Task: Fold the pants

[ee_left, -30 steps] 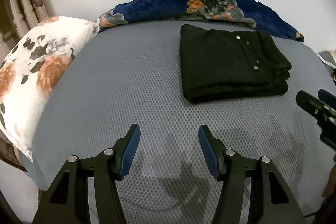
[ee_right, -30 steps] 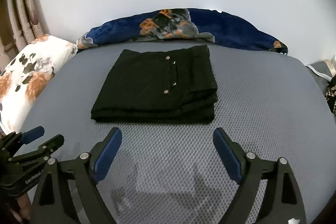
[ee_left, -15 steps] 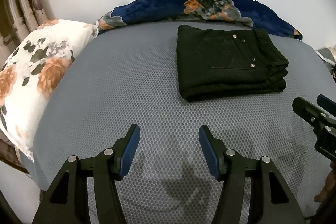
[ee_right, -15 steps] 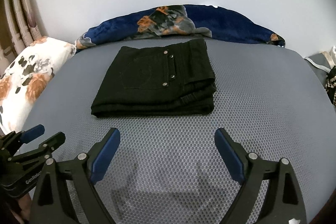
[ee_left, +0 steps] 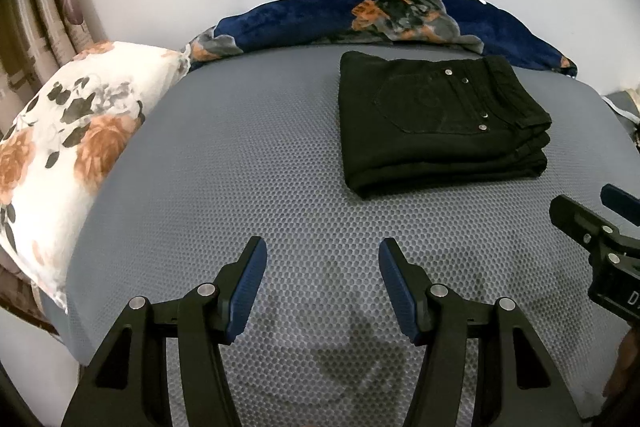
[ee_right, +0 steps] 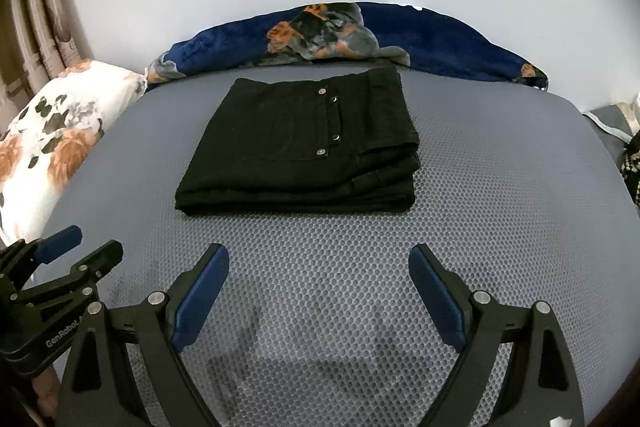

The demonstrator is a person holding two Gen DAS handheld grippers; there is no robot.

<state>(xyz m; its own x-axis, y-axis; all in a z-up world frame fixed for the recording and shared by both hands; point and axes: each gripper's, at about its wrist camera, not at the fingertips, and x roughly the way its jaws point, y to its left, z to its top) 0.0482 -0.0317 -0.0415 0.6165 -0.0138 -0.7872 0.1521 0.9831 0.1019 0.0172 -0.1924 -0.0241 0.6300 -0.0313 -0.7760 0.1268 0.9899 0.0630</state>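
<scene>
Black pants [ee_left: 436, 123] lie folded into a thick flat rectangle on the grey mesh mattress [ee_left: 248, 163], back pocket with metal rivets facing up. They also show in the right wrist view [ee_right: 304, 151], straight ahead. My left gripper [ee_left: 322, 263] is open and empty, above the mattress, in front and to the left of the pants. My right gripper [ee_right: 318, 263] is open and empty, a short way in front of the pants. Each gripper shows at the edge of the other's view, the right one [ee_left: 592, 223] and the left one [ee_right: 64, 255].
A white floral pillow [ee_left: 60, 147] lies at the left edge of the bed. A dark blue floral blanket [ee_left: 380, 15] is bunched along the far edge against the white wall. Curtains [ee_left: 36, 23] hang at the far left. Some fabric [ee_right: 632, 163] lies off the right side.
Both grippers have drawn back slightly and tilted a little; the pants sit slightly lower in the views. The pants have not moved. Both grippers stay open.
</scene>
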